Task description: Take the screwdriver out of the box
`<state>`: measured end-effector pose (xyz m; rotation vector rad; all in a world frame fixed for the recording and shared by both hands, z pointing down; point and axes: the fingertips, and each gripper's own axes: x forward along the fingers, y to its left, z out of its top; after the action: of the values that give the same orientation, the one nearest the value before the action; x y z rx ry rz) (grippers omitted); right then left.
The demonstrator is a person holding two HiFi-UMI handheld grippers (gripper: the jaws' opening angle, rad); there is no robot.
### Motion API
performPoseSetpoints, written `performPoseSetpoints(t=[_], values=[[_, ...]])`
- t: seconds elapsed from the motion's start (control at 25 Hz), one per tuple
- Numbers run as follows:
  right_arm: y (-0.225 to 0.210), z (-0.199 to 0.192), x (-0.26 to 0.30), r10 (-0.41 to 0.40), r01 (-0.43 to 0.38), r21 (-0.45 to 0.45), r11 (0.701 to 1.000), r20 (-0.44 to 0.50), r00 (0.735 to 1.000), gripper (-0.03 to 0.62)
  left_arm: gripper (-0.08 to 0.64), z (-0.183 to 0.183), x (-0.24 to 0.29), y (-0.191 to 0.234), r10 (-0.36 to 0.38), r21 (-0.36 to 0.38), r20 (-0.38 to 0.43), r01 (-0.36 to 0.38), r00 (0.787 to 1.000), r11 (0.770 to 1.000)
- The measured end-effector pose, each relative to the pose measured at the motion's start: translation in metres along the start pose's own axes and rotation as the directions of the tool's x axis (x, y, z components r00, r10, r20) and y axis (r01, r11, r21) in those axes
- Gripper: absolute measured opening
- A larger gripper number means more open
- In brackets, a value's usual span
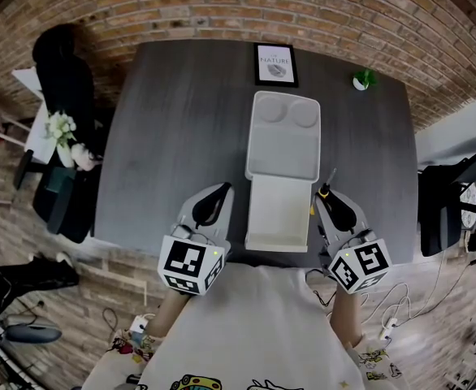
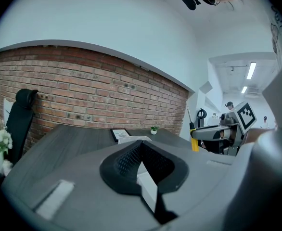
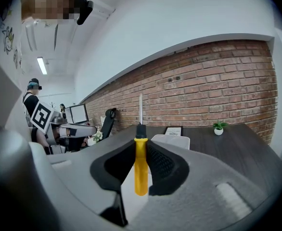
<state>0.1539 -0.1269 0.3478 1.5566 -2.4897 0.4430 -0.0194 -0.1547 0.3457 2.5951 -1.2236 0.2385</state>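
Observation:
A white box (image 1: 283, 149) lies open in the middle of the dark table (image 1: 181, 120), its lid folded away towards the wall. Nothing shows inside it. A screwdriver (image 3: 141, 167) with a yellow handle and thin metal shaft stands upright between the pads of my right gripper (image 3: 141, 153), which is shut on the handle. In the head view this gripper (image 1: 333, 204) sits just right of the box's near half, the screwdriver (image 1: 326, 187) pointing away. My left gripper (image 1: 212, 204) rests left of the box; in its own view the gripper (image 2: 142, 150) is open with nothing between the pads.
A framed picture (image 1: 275, 64) and a small potted plant (image 1: 363, 80) stand at the table's far edge by the brick wall. A black chair (image 1: 63, 80) and white flowers (image 1: 62, 128) are off the left side. Another chair (image 1: 437, 210) is to the right.

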Motion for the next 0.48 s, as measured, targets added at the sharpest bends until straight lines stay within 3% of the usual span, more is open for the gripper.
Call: performPoseSetpoints(t=[0.48], values=[[-0.0012, -0.0023, 0.0004, -0.004, 0.004, 0.003, 1.000, -0.008, 1.000, 0.074, 0.002, -0.0012, -0.0001, 0.0008, 0.004, -0.001, -0.001, -0.004, 1.000, 1.000]])
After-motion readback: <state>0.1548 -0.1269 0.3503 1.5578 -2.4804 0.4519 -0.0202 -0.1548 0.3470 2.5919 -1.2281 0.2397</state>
